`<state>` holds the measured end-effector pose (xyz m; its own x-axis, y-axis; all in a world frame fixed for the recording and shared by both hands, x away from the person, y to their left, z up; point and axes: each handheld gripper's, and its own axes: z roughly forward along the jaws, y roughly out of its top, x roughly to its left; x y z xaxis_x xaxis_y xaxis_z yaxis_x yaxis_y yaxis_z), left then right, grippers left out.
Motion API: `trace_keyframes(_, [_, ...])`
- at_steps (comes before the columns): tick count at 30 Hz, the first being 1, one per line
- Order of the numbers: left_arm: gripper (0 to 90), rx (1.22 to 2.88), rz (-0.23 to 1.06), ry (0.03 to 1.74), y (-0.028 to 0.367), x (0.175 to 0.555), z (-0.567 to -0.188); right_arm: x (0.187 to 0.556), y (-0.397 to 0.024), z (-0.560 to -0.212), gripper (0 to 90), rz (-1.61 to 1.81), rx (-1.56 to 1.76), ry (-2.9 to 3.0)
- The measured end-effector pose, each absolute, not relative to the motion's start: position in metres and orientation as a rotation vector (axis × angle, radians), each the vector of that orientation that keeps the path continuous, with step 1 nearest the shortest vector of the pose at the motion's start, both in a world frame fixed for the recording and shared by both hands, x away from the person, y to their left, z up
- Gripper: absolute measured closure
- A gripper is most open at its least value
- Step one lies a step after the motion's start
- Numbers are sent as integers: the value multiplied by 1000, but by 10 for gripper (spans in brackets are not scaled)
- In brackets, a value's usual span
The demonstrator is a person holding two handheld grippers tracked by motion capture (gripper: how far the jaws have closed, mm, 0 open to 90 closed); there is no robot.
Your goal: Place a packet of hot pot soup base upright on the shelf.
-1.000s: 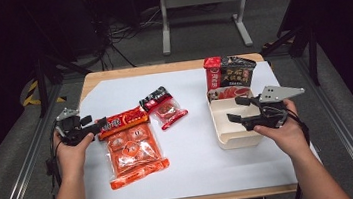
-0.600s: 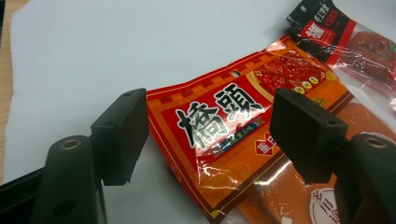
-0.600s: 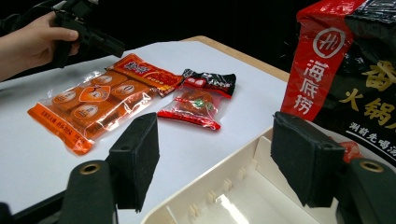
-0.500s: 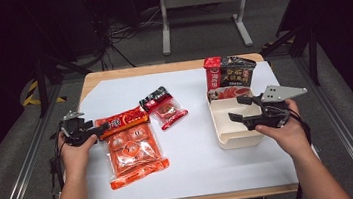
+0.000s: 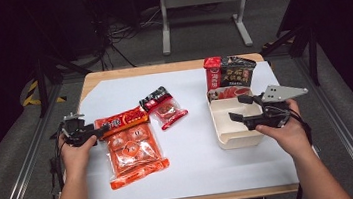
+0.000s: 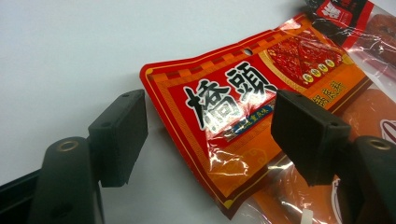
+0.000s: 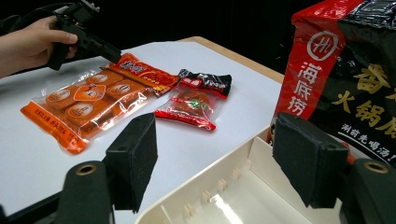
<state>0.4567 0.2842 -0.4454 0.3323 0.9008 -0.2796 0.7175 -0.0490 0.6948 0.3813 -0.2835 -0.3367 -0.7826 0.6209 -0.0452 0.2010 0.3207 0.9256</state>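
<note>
White table [image 5: 197,167]; left gripper [image 5: 99,132] level, gaping around orange packet [image 5: 132,147].

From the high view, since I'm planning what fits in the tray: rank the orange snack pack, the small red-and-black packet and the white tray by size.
1. orange snack pack, largest
2. white tray, somewhat smaller, partly hidden behind the right gripper
3. small red-and-black packet, clearly smallest

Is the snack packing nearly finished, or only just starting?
Just starting, it seems. Done: nothing lies in the white tray yet. In hand: the left gripper is open around a corner of the orange snack pack, not squeezing it; the right gripper waits open over the tray. Left: that pack and the small red packet remain on the table.
</note>
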Motion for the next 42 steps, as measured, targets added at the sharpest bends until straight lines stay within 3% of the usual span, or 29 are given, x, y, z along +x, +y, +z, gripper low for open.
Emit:
trace_keyframes(12, [299, 1826, 225, 1448, 284, 459, -451, 381, -285, -337, 308, 1455, 730, 2195])
trace_keyframes(19, [352, 1796, 165, 1407, 284, 459, -450, 382, -284, -338, 304, 1451, 733, 2200])
trace_keyframes(33, [551, 1751, 171, 1414, 277, 466, -456, 380, -284, -338, 304, 1422, 723, 2199])
trace_keyframes(42, [836, 1735, 202, 1434, 280, 469, -459, 376, -286, -338, 323, 1419, 726, 2196])
